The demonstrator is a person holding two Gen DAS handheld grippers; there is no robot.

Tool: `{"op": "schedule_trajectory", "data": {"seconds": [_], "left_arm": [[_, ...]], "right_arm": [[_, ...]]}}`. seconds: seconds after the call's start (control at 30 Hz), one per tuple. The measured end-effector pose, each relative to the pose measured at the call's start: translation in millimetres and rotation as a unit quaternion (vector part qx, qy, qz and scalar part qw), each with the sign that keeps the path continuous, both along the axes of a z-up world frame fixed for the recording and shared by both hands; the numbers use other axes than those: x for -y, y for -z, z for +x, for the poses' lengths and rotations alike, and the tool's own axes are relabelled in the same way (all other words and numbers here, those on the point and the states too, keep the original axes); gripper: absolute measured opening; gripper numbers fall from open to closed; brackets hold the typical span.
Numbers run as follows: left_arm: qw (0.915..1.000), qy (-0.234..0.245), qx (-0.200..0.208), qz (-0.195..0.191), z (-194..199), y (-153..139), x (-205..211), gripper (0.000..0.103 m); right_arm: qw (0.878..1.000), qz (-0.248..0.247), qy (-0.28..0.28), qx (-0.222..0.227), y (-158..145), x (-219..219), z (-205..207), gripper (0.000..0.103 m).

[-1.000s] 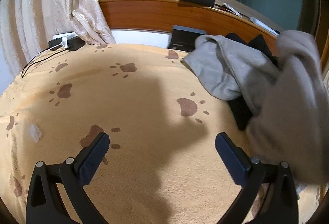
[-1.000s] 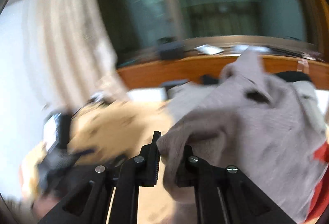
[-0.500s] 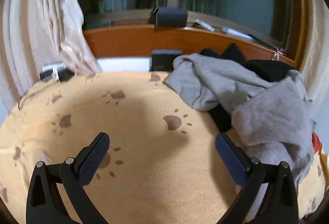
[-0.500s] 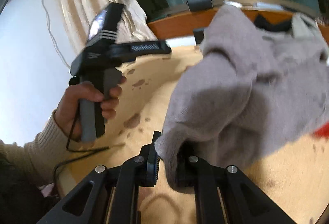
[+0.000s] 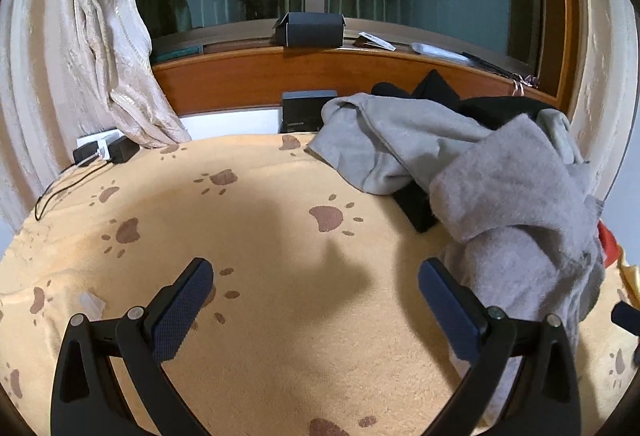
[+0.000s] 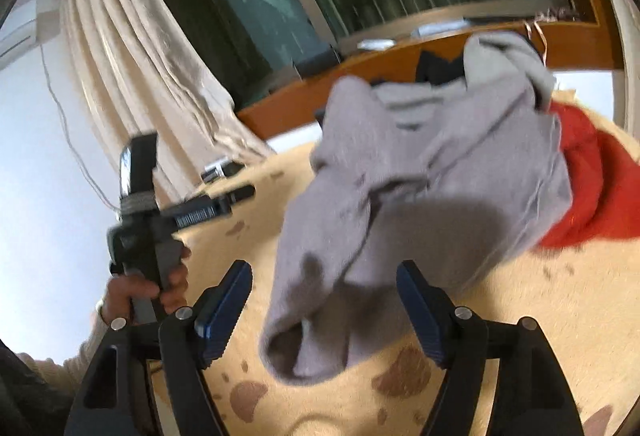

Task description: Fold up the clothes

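While its jaws have just been opening, the right gripper (image 6: 324,300) frees the grey garment (image 6: 420,188).

The blanket (image 5: 260,316) serves as the landmark. On its right part lies the heap of clothes (image 5: 500,188), reaching to its far edge. Behind the blanket runs the wooden ledge (image 5: 240,80), with a box (image 5: 310,29) on top. A second box (image 5: 304,110) stands between blanket and ledge. At the blanket's far left corner sit chargers (image 5: 106,150), under the curtain (image 5: 80,56).
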State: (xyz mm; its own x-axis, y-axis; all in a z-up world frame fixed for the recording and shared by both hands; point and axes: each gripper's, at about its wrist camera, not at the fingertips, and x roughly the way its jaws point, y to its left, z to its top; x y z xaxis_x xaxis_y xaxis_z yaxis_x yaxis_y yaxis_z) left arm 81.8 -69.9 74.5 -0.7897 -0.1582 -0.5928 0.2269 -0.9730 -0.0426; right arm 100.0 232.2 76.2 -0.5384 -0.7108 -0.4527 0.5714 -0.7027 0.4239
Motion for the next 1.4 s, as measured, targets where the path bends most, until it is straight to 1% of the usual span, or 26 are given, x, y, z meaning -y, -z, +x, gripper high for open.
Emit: {"op": "schedule_trajectory", "data": {"seconds": [0.07,0.13,0.2,0.3,0.33,0.4,0.43,0.53,0.6,0.73,0.83,0.9,0.97,1.0,1.13,1.17,1.23,1.27,1.33,1.4], "left_arm": [[1.0,-0.001,-0.002,0.006,2,-1,1,0.103],[0.9999,-0.001,-0.003,0.013,3,-2,3,0.103],[0.9999,-0.002,-0.004,0.01,4,-2,2,0.103],[1.0,-0.003,-0.005,0.003,5,-1,1,0.103],[1.0,-0.003,-0.004,-0.001,4,-1,1,0.103],[1.0,-0.003,0.001,-0.007,2,1,0,0.103],[1.0,-0.003,0.003,-0.006,1,2,1,0.103],[0.9999,-0.002,0.01,0.002,0,5,3,0.103],[0.9999,-0.002,0.012,0.004,0,6,4,0.103],[0.9998,-0.002,0.015,0.01,-1,5,7,0.103],[0.9997,-0.011,0.009,0.021,2,-1,17,0.103],[0.9991,-0.029,-0.004,0.03,6,-8,31,0.103],[0.9977,-0.05,-0.019,0.043,12,-15,48,0.103],[0.9966,-0.06,-0.027,0.05,15,-18,57,0.103],[0.9916,-0.093,-0.031,0.084,19,-19,82,0.103],[0.9903,-0.097,-0.027,0.096,19,-17,86,0.103],[0.9893,-0.092,-0.02,0.112,17,-14,87,0.103],[0.9893,-0.089,-0.018,0.114,15,-12,85,0.103],[0.991,-0.08,-0.014,0.106,12,-11,77,0.103],[0.9931,-0.072,-0.011,0.092,11,-10,68,0.103]], "right_arm": [[0.998,-0.057,-0.017,0.028,-5,-5,-15,0.077],[0.991,-0.117,-0.031,0.06,-5,-8,-33,0.077],[0.986,-0.142,-0.023,0.082,-1,-3,-55,0.077],[0.98,-0.161,-0.014,0.12,7,7,-86,0.077],[0.975,-0.174,-0.021,0.138,12,7,-94,0.077],[0.961,-0.21,-0.05,0.176,19,17,-110,0.077],[0.956,-0.222,-0.062,0.182,18,21,-112,0.077],[0.945,-0.262,-0.106,0.167,6,36,-118,0.077],[0.937,-0.285,-0.128,0.155,-8,41,-119,0.078],[0.935,-0.297,-0.152,0.123,-38,45,-114,0.08],[0.922,-0.308,-0.204,0.118,-50,51,-104,0.081],[0.918,-0.293,-0.244,0.107,-54,55,-86,0.081],[0.915,-0.272,-0.279,0.102,-52,60,-66,0.081],[0.914,-0.261,-0.294,0.103,-48,63,-57,0.081],[0.913,-0.211,-0.329,0.115,-24,57,-17,0.081],[0.918,-0.191,-0.326,0.121,-16,52,-8,0.082],[0.931,-0.134,-0.31,0.139,1,47,6,0.082],[0.936,-0.106,-0.302,0.148,9,45,12,0.082],[0.941,-0.064,-0.291,0.161,22,41,24,0.082],[0.948,-0.041,-0.276,0.15,24,39,29,0.082]]}}
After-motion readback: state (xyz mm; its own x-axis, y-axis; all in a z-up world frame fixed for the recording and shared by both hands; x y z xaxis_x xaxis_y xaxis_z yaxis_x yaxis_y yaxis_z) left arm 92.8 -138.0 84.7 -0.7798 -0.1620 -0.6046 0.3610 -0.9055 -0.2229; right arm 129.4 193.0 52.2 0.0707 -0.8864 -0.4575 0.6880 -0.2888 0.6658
